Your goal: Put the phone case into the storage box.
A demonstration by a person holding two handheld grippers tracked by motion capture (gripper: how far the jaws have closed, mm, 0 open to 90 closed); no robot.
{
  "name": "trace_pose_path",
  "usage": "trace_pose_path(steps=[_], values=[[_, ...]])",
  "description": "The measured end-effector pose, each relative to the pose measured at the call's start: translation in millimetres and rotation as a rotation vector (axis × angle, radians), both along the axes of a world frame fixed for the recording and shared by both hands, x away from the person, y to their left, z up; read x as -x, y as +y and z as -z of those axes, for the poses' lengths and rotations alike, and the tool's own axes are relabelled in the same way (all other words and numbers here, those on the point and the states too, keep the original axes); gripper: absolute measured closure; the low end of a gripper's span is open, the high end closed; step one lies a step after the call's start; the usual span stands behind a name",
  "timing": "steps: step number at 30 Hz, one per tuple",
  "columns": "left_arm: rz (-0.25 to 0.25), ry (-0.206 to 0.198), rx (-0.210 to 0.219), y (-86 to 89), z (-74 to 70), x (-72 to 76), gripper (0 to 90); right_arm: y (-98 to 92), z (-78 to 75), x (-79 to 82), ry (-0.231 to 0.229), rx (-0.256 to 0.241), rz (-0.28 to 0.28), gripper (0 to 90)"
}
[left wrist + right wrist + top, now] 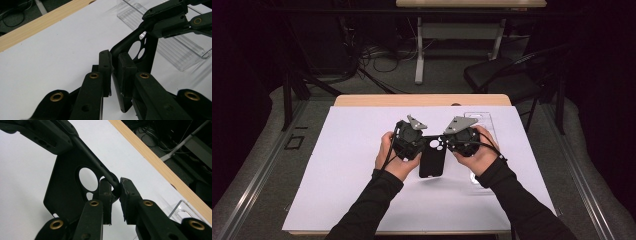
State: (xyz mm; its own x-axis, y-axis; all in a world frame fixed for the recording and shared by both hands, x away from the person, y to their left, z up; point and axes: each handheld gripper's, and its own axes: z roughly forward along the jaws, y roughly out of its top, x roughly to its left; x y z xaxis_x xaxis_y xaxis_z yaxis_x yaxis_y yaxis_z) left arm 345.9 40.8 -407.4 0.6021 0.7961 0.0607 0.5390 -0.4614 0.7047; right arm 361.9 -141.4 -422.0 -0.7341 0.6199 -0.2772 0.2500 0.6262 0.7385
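Note:
A black phone case (432,161) with a round camera cutout hangs just above the white mat (347,170), held at its top end from both sides. My left gripper (424,143) is shut on the case's left rim; in the left gripper view its pads (126,72) squeeze the rim of the case (148,53). My right gripper (444,144) is shut on the opposite top corner, where the right gripper view has the jaws pinching the rounded rim beside the case's (63,192) cutout. Each gripper view also catches the other gripper (172,18) (42,135) farther off.
A clear plastic packaging tray (484,122) (175,48) (183,211) lies on the mat just right of my right hand. The wooden table edge (422,100) runs along the back. Beyond it stand a chair (507,75) and desk legs on the floor.

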Motion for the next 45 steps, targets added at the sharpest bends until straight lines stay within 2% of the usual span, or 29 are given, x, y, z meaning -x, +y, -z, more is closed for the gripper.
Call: trace_pose_path(steps=[13,19,30,39,45], values=[[0.003,-0.003,0.007,0.4,1.2,-0.8,82.5,1.1,-0.4,1.7,-0.034,0.023,0.003,81.3],[0.002,-0.006,0.014,1.1,2.3,-1.6,81.3,1.1,-1.1,2.0,-0.041,0.016,0.0,81.5],[0.007,-0.008,0.027,2.1,2.8,-2.7,75.2,1.4,-4.4,2.3,-0.055,0.011,-0.004,81.9],[0.007,-0.008,0.051,5.9,3.9,-4.4,65.4,-0.2,-6.0,1.0,-0.064,0.01,-0.005,82.0],[0.023,-0.028,0.07,8.4,4.2,-5.1,60.6,-2.2,-6.8,-0.6,-0.07,0.004,0.0,82.1]])
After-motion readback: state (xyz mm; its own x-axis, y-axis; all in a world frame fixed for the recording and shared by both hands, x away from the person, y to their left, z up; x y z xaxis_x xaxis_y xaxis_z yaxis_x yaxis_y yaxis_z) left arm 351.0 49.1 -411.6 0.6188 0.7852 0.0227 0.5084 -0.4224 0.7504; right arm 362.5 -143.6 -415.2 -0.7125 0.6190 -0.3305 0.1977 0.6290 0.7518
